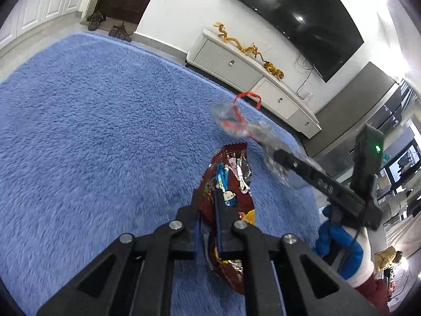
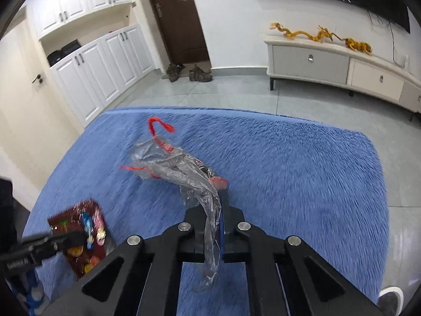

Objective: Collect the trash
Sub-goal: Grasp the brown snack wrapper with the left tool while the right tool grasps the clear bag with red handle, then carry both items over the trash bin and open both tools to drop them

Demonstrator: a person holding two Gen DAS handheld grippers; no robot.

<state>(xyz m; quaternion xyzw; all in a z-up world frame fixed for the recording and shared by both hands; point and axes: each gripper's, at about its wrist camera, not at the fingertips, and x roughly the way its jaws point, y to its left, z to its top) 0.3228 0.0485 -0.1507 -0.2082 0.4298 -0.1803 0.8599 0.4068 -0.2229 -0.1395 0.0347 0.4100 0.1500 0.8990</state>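
A dark red snack wrapper (image 1: 231, 173) with cartoon print is pinched between the fingers of my left gripper (image 1: 208, 197), which is shut on it over the blue shaggy rug (image 1: 105, 131). My right gripper (image 2: 221, 197) is shut on a crumpled clear plastic bag (image 2: 171, 163) with a red drawstring (image 2: 158, 123); the bag sticks out ahead of the fingertips and trails back between them. The left wrist view shows the right gripper (image 1: 279, 158) with the plastic bag (image 1: 236, 123) to the right. The right wrist view shows the left gripper (image 2: 76, 237) on the snack wrapper (image 2: 81, 226) at lower left.
The rug (image 2: 289, 171) lies on grey floor tiles. A low TV cabinet (image 2: 329, 65) with a golden dragon figure (image 2: 315, 34) stands along the far wall under a TV (image 1: 302, 18). Shoes (image 2: 189, 73) sit by the brown door. White cupboards (image 2: 105, 65) line the left. A gloved hand (image 1: 339, 239) holds the right gripper.
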